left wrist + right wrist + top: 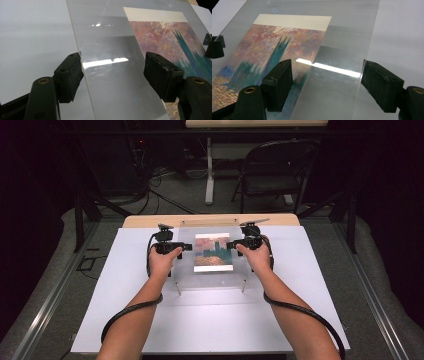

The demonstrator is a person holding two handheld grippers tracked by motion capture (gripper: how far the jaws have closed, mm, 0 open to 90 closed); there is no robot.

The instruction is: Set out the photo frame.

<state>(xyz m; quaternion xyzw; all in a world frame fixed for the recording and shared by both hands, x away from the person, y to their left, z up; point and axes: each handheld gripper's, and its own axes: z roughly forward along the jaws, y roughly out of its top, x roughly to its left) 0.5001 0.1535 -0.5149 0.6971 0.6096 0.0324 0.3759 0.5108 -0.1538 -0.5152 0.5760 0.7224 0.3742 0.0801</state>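
- Clear acrylic sheet stands raised on short metal legs in the middle of the white table cover. A rectangular print of a blue tower under a pink and orange sky lies flat at the sheet's centre; whether it sits on top of the sheet or under it, I cannot tell.
- Left gripper is at the sheet's left edge with its jaws spread wide. One jaw is beside the edge and the other is over the clear surface. Nothing is held.
- Right gripper mirrors this at the right edge. Its jaws are also wide, one over the print's margin and one just off the sheet's outer edge, and it holds nothing.
- Risk: the jaws seem to lie flat across the sheet, not above and below it. Closing them like this would likely scrape the surface, which already shows fine scratches.
- Risk: a sideways push from either gripper could shift the stand or rock it on its legs.
- Risk: the acrylic is smooth and glossy, so a pinch on a thin edge may slip. An uneven lift by the two hands would tilt the sheet and could let the print slide.
- Risk: the trailing black cables could drag on the table cover near the person's forearms.
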